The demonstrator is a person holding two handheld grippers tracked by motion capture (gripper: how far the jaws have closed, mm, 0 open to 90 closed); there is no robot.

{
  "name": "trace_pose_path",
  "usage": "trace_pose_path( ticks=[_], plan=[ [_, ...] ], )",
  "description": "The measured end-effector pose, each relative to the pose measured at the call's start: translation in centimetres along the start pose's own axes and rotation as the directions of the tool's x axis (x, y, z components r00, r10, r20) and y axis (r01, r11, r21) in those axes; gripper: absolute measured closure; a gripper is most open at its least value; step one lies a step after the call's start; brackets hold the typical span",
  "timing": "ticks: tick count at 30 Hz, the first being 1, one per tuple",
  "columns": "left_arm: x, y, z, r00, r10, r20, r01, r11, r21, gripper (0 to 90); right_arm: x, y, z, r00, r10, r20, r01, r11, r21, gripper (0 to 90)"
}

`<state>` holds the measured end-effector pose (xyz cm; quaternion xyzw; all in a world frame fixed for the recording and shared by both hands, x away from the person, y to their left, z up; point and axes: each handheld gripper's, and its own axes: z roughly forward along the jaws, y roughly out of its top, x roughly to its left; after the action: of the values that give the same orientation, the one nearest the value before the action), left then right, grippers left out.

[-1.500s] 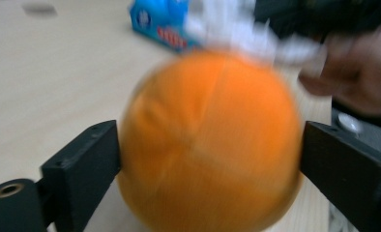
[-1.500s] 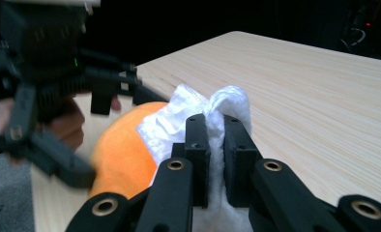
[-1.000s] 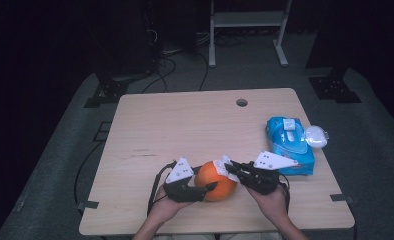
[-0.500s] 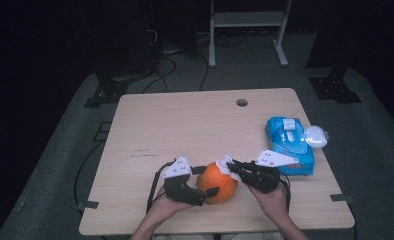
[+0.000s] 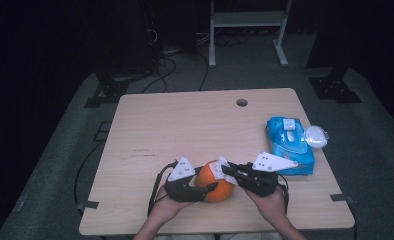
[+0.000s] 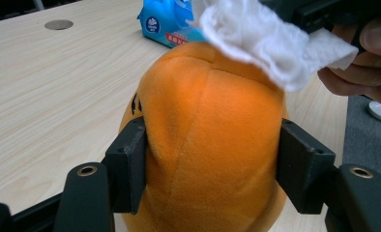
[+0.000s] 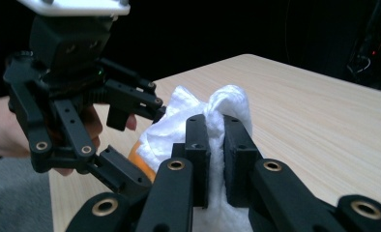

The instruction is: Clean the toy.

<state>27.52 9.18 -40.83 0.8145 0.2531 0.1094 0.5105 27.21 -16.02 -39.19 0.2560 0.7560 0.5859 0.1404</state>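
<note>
A round orange plush toy (image 5: 220,186) rests on the table (image 5: 185,130) near its front edge. My left gripper (image 5: 208,180) comes at it from the left, and its jaws have just been closing. In the left gripper view both pads (image 6: 130,169) press into the sides of the toy (image 6: 212,135). My right gripper (image 5: 226,170) reaches in from the right, shut on a crumpled white wipe (image 7: 198,111) that lies against the top of the toy. In the left gripper view the wipe (image 6: 256,34) hangs over the toy's upper right.
A blue pack of wet wipes (image 5: 290,145) lies at the right side of the table, with a small white round lid (image 5: 316,136) beside it. A cable hole (image 5: 242,102) sits near the far edge. Dark floor, cables and stands surround the table.
Half a second ago the left jaws stood wider around the toy; now they squeeze it again. Both hands have stayed in place, with the wipe still on the toy.
</note>
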Motion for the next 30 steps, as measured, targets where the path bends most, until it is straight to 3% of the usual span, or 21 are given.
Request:
trace_pose_path(
  ticks=[2,6,8,10,12,15,18,20,22,26,28,30],
  plan=[
    [0.0,0.1,-0.3,0.9997,-0.005,0.022,0.005,0.9999,-0.013,35.8,-0.1,-0.1,0.1,1.0000,-0.004,0.004,0.004,1.000,0.004,82.0],
    [0.3,-0.1,-0.1,0.9945,-0.033,0.100,0.035,0.9991,-0.021,27.4,-1.6,-1.0,0.1,0.9991,0.040,0.017,-0.041,0.999,0.022,82.0],
    [0.7,-0.3,0.1,0.9934,-0.049,0.104,0.052,0.9982,-0.029,19.4,-1.9,-1.1,0.0,0.9987,0.042,0.030,-0.043,0.999,0.027,81.8],
    [1.0,-0.5,0.3,0.9950,-0.064,0.077,0.064,0.9979,-0.004,13.5,-2.1,-1.1,0.0,0.9983,0.050,0.030,-0.050,0.998,0.025,81.8],
    [1.3,-1.0,0.6,0.9931,-0.079,0.087,0.079,0.9969,0.007,15.8,-2.0,-1.1,0.0,0.9984,0.050,0.024,-0.051,0.998,0.029,81.8],
    [1.1,-1.3,0.8,0.9962,-0.072,0.049,0.072,0.9974,-0.005,25.8,-1.2,-0.9,0.0,0.9994,0.033,0.013,-0.033,0.999,0.025,81.8],
    [0.7,-1.3,1.1,0.9966,-0.068,0.046,0.068,0.9977,-0.001,27.9,0.5,-0.2,0.3,0.9993,-0.028,-0.025,0.029,0.999,0.024,81.7],
    [0.4,-1.3,1.1,0.9979,-0.049,0.042,0.049,0.9988,0.004,29.3,1.1,0.0,0.6,0.9967,-0.080,-0.015,0.080,0.996,0.044,81.8],
    [0.5,-1.3,1.0,0.9969,-0.054,0.057,0.054,0.9985,0.001,29.9,0.5,-0.2,0.5,0.9983,-0.057,-0.011,0.057,0.997,0.045,81.9],
    [0.9,-1.4,1.0,0.9913,-0.069,0.112,0.069,0.9976,0.005,27.3,-1.5,-0.9,0.0,0.9985,-0.026,0.049,0.023,0.998,0.058,81.9],
    [0.9,-1.4,1.1,0.9911,-0.074,0.110,0.074,0.9972,0.005,26.1,-2.0,-1.1,-0.1,0.9972,-0.018,0.072,0.013,0.998,0.064,81.9],
    [0.6,-1.3,1.3,0.9944,-0.058,0.088,0.058,0.9983,0.008,26.4,-1.6,-1.0,-0.1,0.9977,-0.015,0.066,0.011,0.998,0.058,81.8]
  ],
)
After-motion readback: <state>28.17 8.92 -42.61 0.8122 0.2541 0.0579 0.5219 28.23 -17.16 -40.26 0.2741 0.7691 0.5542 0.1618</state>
